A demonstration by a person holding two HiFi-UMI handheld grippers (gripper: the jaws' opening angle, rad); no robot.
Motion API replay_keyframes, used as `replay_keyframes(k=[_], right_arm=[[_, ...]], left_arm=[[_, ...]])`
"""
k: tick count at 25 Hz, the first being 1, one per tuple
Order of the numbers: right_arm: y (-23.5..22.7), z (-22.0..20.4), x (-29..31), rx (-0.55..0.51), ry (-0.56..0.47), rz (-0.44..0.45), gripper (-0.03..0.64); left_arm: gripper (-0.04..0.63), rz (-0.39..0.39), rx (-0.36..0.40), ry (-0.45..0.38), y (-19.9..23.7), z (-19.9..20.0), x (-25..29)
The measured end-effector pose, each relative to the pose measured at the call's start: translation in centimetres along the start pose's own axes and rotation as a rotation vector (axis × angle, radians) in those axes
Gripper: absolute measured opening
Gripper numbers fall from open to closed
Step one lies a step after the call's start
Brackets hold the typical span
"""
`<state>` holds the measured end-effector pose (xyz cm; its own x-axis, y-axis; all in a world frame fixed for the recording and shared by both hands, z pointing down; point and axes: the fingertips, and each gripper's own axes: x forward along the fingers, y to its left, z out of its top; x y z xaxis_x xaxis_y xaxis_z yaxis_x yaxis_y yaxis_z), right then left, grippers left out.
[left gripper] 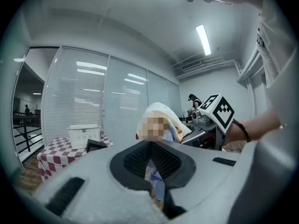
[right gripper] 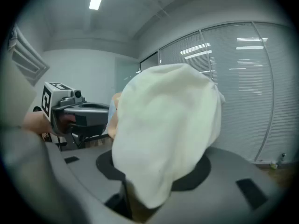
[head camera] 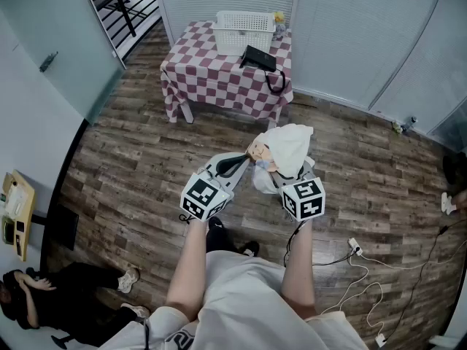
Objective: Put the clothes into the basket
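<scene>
Stands on a wood-plank floor (head camera: 131, 144), facing a worktop (head camera: 211, 79) draped in a red-and-white check cloth, well apart. Holds a bundle of clothes (head camera: 288, 148) up in the air between both tongs, in front of the body and far short of the white slatted basket (head camera: 244, 29) at the worktop's far edge. Pinches with the right tongs (right gripper: 133, 195) the cream-white garment of that bundle, draped up over the jaws and filling most of the right gripper view. Clamps the left tongs (left gripper: 153, 167) on a light-blue fold of the same bundle, caught between the black ribbed pads. Carries on each gripper a cube with black-and-white square markers. Also on the worktop: a black bag (head camera: 261, 59) with a loop strap, just in front of the basket. On the floor to the right: a white cable (head camera: 355, 248) with a plug block.
</scene>
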<state>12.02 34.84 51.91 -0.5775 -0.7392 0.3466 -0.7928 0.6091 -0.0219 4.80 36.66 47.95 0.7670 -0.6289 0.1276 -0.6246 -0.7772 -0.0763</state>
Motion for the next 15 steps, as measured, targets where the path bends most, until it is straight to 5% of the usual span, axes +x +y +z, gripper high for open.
replay_keyframes(k=[15], right_arm=[[0.79, 0.6, -0.35, 0.031, -0.031, 0.085, 0.222]], left_arm=[[0.015, -0.018, 0.004, 0.01, -0.47, 0.22, 1.11]])
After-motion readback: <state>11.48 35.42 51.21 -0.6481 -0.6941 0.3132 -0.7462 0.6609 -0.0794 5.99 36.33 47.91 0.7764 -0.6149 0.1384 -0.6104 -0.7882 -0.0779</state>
